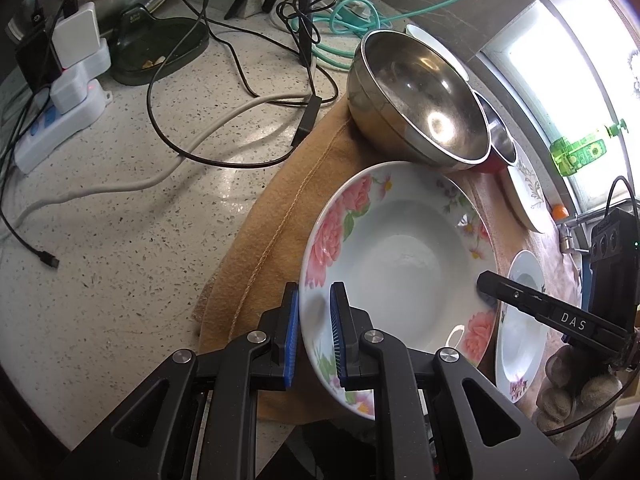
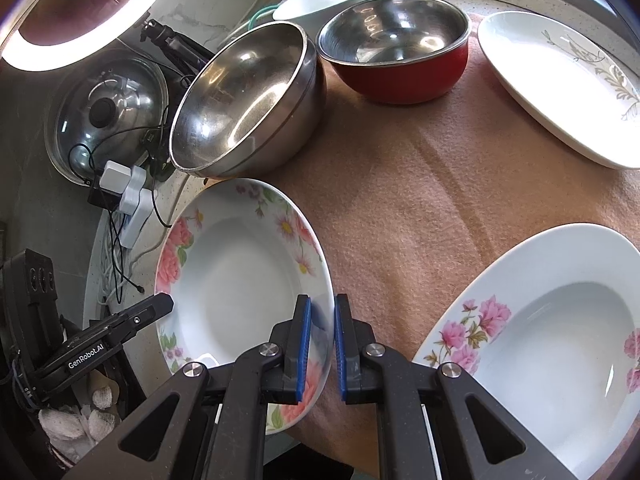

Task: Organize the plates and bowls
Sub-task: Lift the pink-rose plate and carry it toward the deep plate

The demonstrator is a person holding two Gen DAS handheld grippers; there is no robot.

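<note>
A deep white plate with pink roses lies tilted over the left edge of a tan cloth. My left gripper is shut on its near left rim. My right gripper is shut on its right rim. Each gripper also shows in the other's view, the left gripper and the right gripper. Behind the plate, a large steel bowl leans next to a red steel-lined bowl.
A second floral plate lies at the right on the cloth, and a white plate with a gold leaf pattern sits at the back right. A pale bowl stands behind. Power strip, cables and a pot lid crowd the left counter.
</note>
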